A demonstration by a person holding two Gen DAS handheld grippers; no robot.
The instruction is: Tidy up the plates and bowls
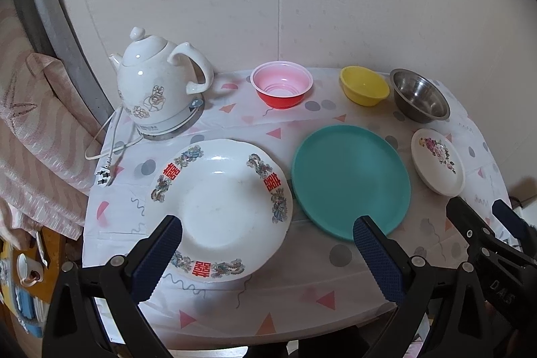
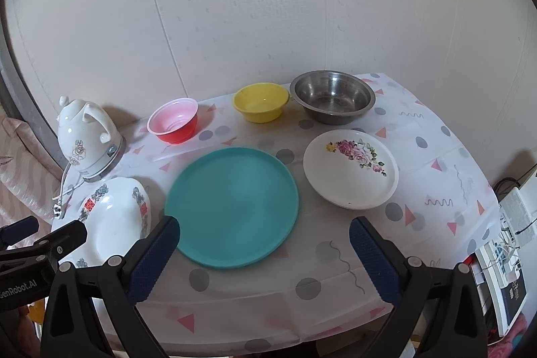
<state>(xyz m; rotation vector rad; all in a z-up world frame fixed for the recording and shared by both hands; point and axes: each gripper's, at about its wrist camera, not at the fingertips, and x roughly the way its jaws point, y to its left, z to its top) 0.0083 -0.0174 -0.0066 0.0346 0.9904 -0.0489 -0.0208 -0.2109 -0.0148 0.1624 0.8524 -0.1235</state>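
Steel, yellow and red: I count three bowls [image 2: 261, 106], three plates [image 2: 231, 207], one kettle [image 1: 157, 86]; both grippers' fingers [image 1: 372, 244] gape, empty.

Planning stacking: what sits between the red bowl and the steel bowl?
The yellow bowl, seen in both views, between red bowl and steel bowl.

A table [image 2: 436, 217] covered by a patterned cloth [image 2: 335, 270] is shown. Along the far edge, a red bowl [image 2: 174, 120], a yellow bowl [image 2: 261, 102] and a steel bowl [image 2: 332, 102] are set in a row. Nearer the front edge, a large white plate [image 1: 221, 210], a teal plate [image 2: 232, 207] and a small flowered plate [image 2: 350, 168] are placed. A white kettle [image 1: 157, 86] is positioned at the far left corner.
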